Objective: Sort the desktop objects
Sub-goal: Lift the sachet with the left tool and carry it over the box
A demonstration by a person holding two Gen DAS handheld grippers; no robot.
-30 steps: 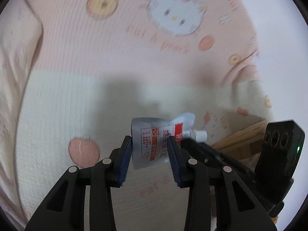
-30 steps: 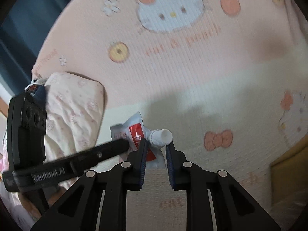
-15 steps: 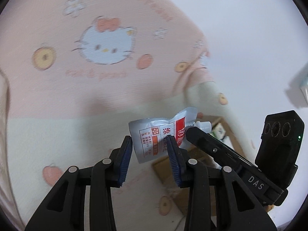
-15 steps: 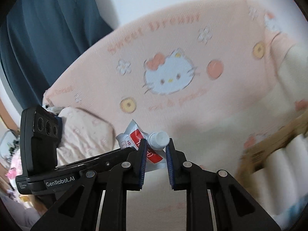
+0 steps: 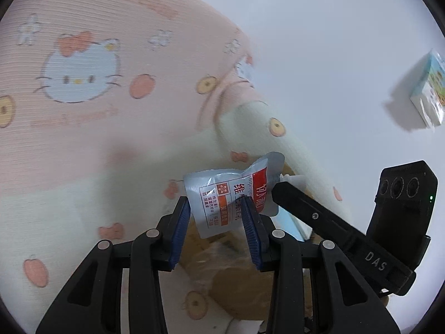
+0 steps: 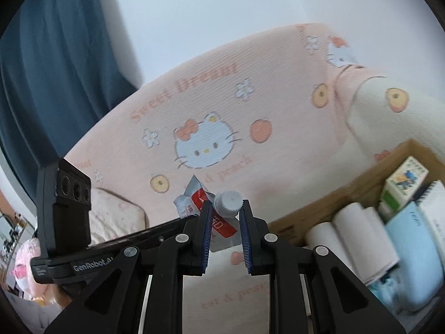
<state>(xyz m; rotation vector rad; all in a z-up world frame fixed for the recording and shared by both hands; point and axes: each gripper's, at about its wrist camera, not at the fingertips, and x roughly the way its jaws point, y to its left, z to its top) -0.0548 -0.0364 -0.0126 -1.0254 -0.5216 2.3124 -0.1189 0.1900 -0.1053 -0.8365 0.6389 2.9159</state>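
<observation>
Looking through the left wrist view first, I see the pink cartoon-cat blanket [image 5: 91,117] filling the upper left and centre of the frame, with pale wall at upper right and a small printed carton [image 5: 428,91] near the right edge. A cardboard box [image 5: 239,284] sits low in the centre, partly hidden behind my fingers. The blanket's edge curves down from the upper centre toward the right, and beyond it the frame is bare wall. My left hand-held gripper [image 5: 217,217] is clamped on the lower body of the silver pouch [image 5: 222,194], one blue pad on each side. The right hand-held gripper [image 5: 281,188] reaches in from the lower right, and its finger covers the pouch's white spout.

In the right wrist view, a dark blue curtain [image 6: 55,55] takes the upper left, the blanket [image 6: 222,105] the middle, and the cardboard box [image 6: 333,194] the right side, packed with white rolls [image 6: 347,236], a light blue case [image 6: 411,250] and small cartons [image 6: 403,183]. The box wall runs diagonally just right of my fingers. My right hand-held gripper [image 6: 226,208] is pinched tight on the pouch's white cap [image 6: 228,203]; the pouch [image 6: 194,200] trails to the left, toward the left hand-held gripper [image 6: 178,222].
</observation>
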